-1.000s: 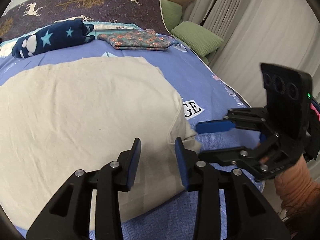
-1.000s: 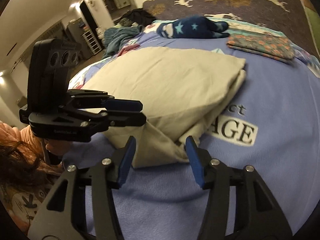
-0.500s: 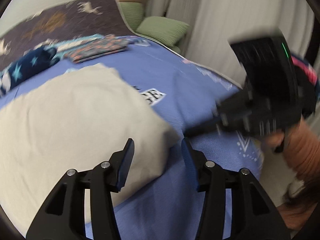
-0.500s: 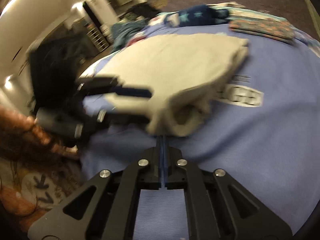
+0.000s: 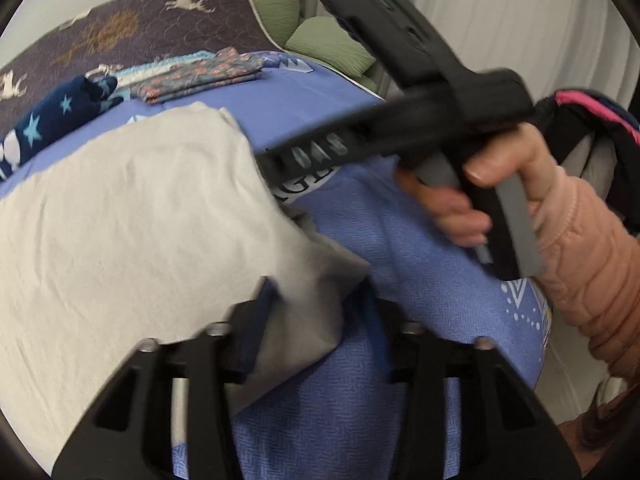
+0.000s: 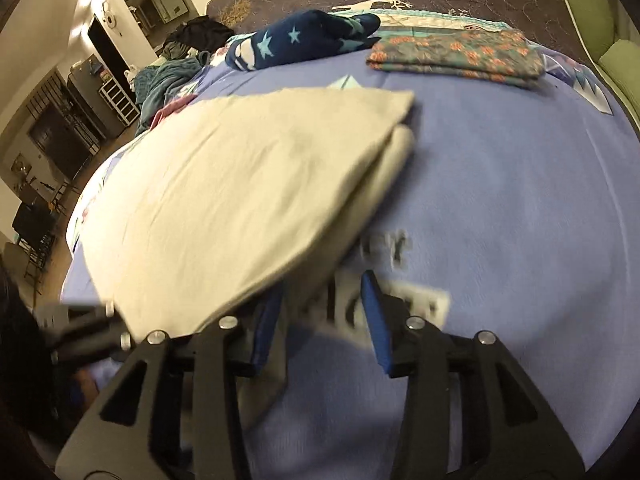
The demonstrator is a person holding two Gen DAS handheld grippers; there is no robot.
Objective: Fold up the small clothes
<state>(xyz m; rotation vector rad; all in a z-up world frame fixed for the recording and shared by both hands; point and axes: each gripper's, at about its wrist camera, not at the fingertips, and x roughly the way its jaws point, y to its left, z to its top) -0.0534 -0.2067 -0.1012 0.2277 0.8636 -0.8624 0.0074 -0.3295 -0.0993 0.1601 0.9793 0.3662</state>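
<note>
Now left tongs point(image 5: 316, 312) closing around cream cloth point(image 5: 132, 216) (right opening).

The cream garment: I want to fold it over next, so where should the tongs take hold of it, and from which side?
Grip the cream garment at its near corner, where the layers taper to a thin, loose flap overhanging the blue bedspread. Come in low from the bed's near edge, probably with one finger under the flap. The broad middle lies flat and offers no edge.
</note>
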